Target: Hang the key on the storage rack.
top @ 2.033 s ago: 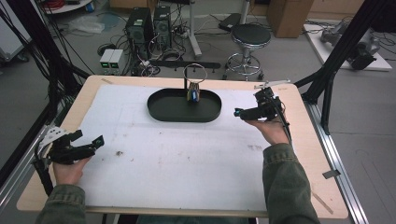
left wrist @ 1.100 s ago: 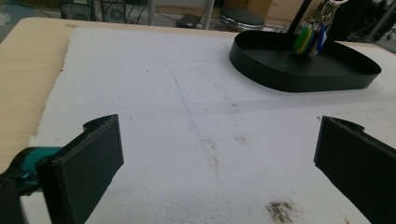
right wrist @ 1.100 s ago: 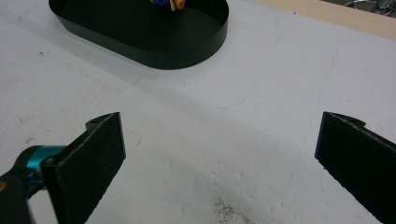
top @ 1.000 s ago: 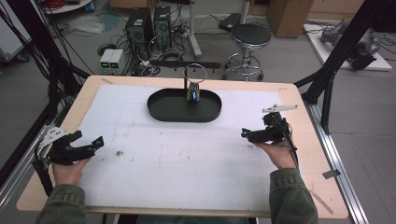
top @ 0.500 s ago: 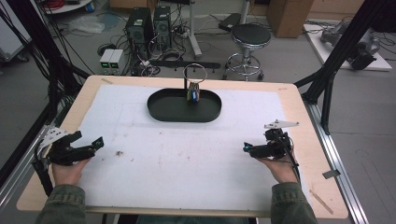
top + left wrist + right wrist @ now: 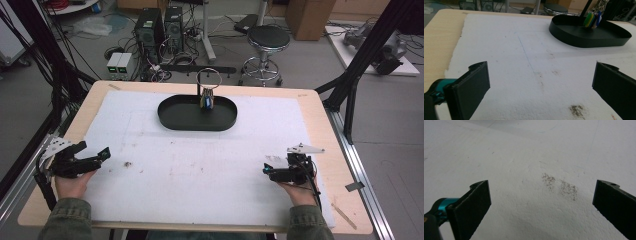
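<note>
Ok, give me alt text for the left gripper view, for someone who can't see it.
The left gripper, jaws wide open and empty, hovers over a white mat. Farther off on the mat is a black oval tray with coloured tags hanging over it.

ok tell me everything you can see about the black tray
The tray is a shallow black oval with a low upright wall, matte, metal or plastic by its look. It lies flat on the white mat at the table's far middle. A ring-topped stand rises inside it, holding coloured tags. Neither gripper touches it.
</note>
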Motion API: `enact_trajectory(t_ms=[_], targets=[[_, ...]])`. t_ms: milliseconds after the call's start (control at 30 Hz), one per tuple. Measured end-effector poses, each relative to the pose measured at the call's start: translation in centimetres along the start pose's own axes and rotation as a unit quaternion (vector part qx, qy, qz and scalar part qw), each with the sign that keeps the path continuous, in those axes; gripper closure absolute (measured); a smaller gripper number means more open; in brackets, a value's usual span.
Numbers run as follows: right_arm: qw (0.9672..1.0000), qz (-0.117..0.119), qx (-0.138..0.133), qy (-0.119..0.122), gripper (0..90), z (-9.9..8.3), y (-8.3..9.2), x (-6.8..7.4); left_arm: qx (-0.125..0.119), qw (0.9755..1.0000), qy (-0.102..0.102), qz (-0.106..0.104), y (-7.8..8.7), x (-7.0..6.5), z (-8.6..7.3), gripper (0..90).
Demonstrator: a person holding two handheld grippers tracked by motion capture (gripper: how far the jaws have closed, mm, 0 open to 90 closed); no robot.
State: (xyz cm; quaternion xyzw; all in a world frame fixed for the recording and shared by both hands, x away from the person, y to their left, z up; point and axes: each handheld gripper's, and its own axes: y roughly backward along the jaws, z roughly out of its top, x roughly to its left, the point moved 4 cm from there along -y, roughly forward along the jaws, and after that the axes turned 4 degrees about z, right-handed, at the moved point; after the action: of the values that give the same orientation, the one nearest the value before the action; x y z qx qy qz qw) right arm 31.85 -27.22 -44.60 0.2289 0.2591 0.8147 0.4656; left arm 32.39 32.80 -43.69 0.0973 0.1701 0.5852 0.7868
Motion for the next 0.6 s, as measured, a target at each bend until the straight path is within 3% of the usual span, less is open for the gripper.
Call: enact_trajectory(t_ms=[367,600], targets=[[0.9974,-0.033,-0.062,-0.011,0.6,-1.1,1.5,0.2,-0.003,1.0000,0.004,-0.003,0.1,-0.1,-0.1,1.7],[0.9861,-0.074,-0.149,-0.001,0.6,-0.7,3.3,0.1,-0.001,1.0000,0.003,-0.009,0.0,-0.3,-0.1,1.7]])
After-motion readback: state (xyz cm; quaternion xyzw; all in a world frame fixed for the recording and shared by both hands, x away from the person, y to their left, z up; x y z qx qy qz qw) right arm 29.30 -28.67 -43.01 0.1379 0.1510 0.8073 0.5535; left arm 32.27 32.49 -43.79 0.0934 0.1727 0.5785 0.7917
